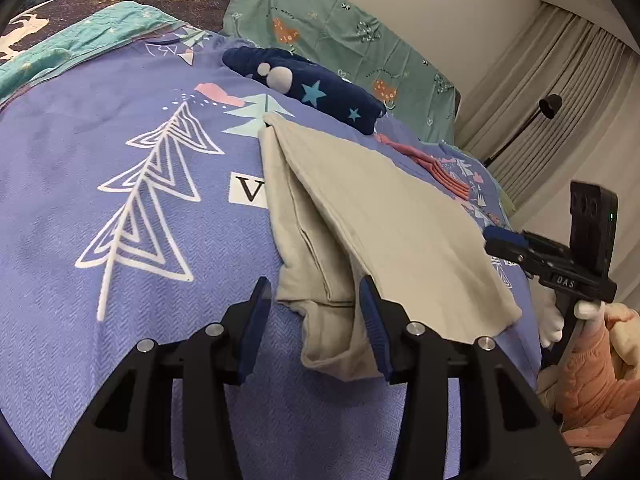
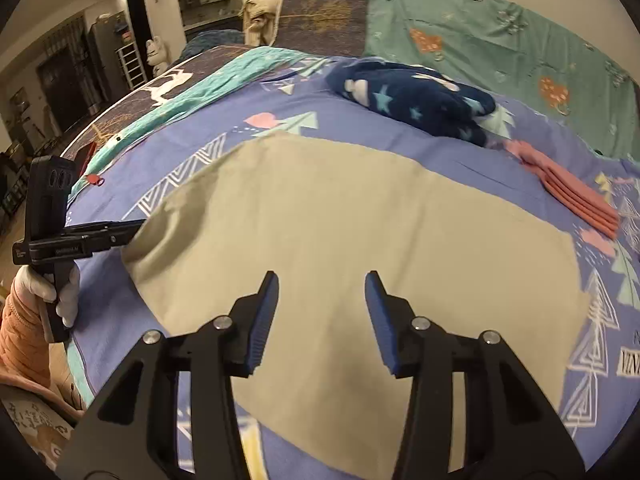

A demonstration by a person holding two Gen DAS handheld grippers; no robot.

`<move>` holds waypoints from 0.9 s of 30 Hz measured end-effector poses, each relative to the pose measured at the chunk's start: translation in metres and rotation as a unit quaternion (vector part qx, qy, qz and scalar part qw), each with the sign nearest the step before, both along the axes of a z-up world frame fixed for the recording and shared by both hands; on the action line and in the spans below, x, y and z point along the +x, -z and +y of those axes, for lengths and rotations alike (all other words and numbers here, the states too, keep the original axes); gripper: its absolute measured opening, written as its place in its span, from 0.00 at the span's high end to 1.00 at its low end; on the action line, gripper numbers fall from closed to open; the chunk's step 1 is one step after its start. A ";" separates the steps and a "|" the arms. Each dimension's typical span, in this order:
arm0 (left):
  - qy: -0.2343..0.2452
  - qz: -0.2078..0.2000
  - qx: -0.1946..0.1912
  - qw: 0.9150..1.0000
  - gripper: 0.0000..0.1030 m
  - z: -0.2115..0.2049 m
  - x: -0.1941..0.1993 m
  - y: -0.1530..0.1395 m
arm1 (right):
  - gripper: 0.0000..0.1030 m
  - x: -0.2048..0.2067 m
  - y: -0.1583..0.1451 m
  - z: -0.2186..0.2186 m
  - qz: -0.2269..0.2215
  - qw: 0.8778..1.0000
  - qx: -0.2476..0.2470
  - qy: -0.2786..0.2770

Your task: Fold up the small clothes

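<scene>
Looking at the beige cloth (image 1: 384, 216), both my grippers' jaws stand apart, holding nothing, so its loose fold at six o'clock may flop open.

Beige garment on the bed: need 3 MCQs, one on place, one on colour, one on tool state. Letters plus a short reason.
1. Where does the folded pink cloth lie relative to the beige garment?
A. on top of it
B. beyond its far right corner, apart from it
C. under it

2. What colour is the star-patterned bundle behind the garment?
A. navy blue
B. bright yellow
C. white

3. How does the right tool stand?
A. shut on the garment
B. open, nothing between its pads
C. shut on the pink cloth

Key:
1 B: the pink cloth rests on the purple bedspread, clear of the beige garment.
2 A: the bundle is dark navy with pale stars.
3 B: the right tool hovers over the garment with a wide gap between its pads.
</scene>
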State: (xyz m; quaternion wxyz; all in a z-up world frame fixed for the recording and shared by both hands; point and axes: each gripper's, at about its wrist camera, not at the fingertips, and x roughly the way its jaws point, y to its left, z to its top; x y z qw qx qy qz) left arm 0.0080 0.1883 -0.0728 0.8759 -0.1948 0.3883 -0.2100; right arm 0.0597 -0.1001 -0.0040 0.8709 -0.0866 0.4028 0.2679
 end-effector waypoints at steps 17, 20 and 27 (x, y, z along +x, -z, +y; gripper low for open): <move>0.017 0.027 -0.022 0.999 0.46 -0.011 0.017 0.010 | 0.55 0.104 0.001 0.182 -0.008 0.994 -0.062 -0.089; 0.024 0.024 -0.029 0.999 0.48 -0.013 0.019 0.008 | 0.60 0.118 0.016 0.219 0.001 0.990 -0.106 -0.094; 0.057 -0.013 -0.055 0.997 0.73 -0.021 0.019 -0.005 | 0.83 0.142 0.062 0.239 0.020 0.979 -0.195 -0.048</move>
